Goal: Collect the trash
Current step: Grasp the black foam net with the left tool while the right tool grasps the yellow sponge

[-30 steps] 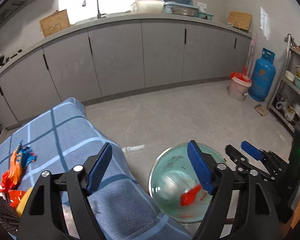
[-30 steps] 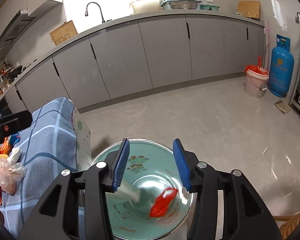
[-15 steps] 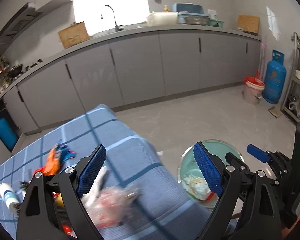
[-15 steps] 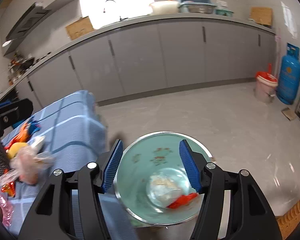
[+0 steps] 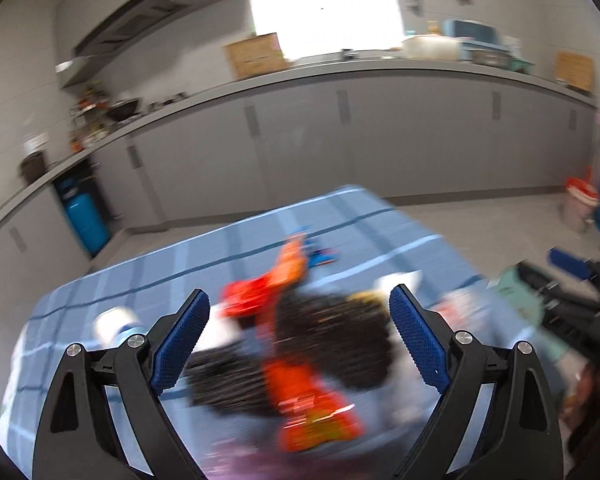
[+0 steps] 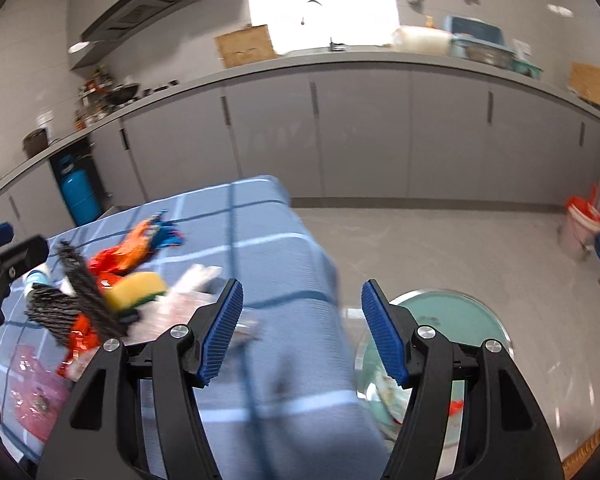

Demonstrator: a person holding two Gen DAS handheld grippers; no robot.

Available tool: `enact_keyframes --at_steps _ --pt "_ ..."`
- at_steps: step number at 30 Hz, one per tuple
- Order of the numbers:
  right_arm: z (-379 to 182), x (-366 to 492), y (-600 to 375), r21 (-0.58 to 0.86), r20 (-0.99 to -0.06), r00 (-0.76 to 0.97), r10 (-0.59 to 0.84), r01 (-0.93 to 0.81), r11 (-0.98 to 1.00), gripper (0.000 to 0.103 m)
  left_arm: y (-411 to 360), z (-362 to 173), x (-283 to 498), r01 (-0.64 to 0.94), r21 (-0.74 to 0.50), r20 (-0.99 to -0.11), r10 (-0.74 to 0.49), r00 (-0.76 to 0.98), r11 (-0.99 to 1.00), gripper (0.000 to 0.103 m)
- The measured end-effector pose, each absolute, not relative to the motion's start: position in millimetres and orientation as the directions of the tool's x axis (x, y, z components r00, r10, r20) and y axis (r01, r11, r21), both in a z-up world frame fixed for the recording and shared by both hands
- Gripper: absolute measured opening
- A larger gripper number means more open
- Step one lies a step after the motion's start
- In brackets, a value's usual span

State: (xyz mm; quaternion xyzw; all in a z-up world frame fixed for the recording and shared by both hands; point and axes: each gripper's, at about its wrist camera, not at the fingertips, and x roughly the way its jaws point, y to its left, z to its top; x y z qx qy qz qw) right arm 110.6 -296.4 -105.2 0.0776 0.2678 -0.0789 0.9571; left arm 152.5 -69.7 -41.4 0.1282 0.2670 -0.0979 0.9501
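Trash lies on a table under a blue checked cloth (image 6: 268,240). In the blurred left wrist view a black mesh piece (image 5: 332,344) and red-orange wrappers (image 5: 300,412) sit between the fingers of my open, empty left gripper (image 5: 298,340). The right wrist view shows the black mesh (image 6: 76,300), a yellow sponge (image 6: 138,286), orange wrappers (image 6: 134,246) and clear plastic (image 6: 180,304). My right gripper (image 6: 302,330) is open and empty over the table's right edge. A teal bin (image 6: 452,316) on the floor holds some trash.
Grey kitchen cabinets (image 6: 360,140) run along the back wall. A blue gas cylinder (image 6: 76,196) stands at the left; a red-lidded bucket (image 6: 580,228) and another blue cylinder are at the right. A white bottle (image 5: 114,326) and pink plastic (image 6: 32,396) lie on the cloth.
Both grippers swung left from over the bin toward the table. The left now hovers over the trash pile; the right sits at the table's edge. Both stayed open.
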Motion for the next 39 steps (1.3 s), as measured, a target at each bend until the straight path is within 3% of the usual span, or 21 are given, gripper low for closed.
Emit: enact_keyframes --at_steps 8,15,22,27,30,33,34,35,39 --pt "-87.6 129.2 -232.8 0.066 -0.504 0.864 -0.023 0.064 0.996 0.065 24.4 -62.3 176.1 0.061 0.166 -0.589 0.05 0.806 0.984 0.092" --pt "-90.2 160.2 -229.3 0.017 -0.535 0.842 -0.072 0.096 0.995 0.068 28.9 -79.1 194.3 0.097 0.104 -0.64 -0.008 0.769 0.99 0.092" --pt "-114.4 200.7 -199.7 -0.053 -0.622 0.783 -0.029 -0.005 0.999 0.067 21.9 -110.4 214.5 0.112 0.126 -0.694 0.007 0.72 0.986 0.09" --pt "-128.2 202.3 -173.9 -0.075 -0.657 0.754 0.032 -0.107 0.991 0.067 20.2 -117.0 215.0 0.148 0.101 -0.718 -0.031 0.696 0.984 0.075" --pt "-136.9 207.1 -170.5 -0.075 -0.683 0.729 0.038 -0.122 0.99 0.067 19.6 -123.3 217.3 0.18 0.068 -0.743 -0.071 0.666 0.981 0.061" --pt "-144.3 209.9 -167.2 -0.083 -0.696 0.718 0.036 -0.13 0.988 0.061 20.1 -128.8 219.4 0.196 0.041 -0.758 -0.097 0.645 0.98 0.039" --pt "-145.1 210.0 -166.3 -0.081 -0.699 0.714 0.04 -0.134 0.988 0.053 20.5 -130.1 220.2 0.201 0.036 -0.761 -0.103 0.64 0.979 0.027" --pt "-146.2 210.7 -166.0 -0.075 -0.704 0.709 0.046 -0.139 0.987 0.053 21.0 -130.3 220.6 0.207 0.032 -0.763 -0.11 0.638 0.978 0.016" --pt "-137.5 204.0 -162.9 -0.08 -0.673 0.738 0.054 -0.145 0.986 0.051 21.2 -120.7 213.9 0.223 0.038 -0.737 -0.124 0.664 0.974 0.012"
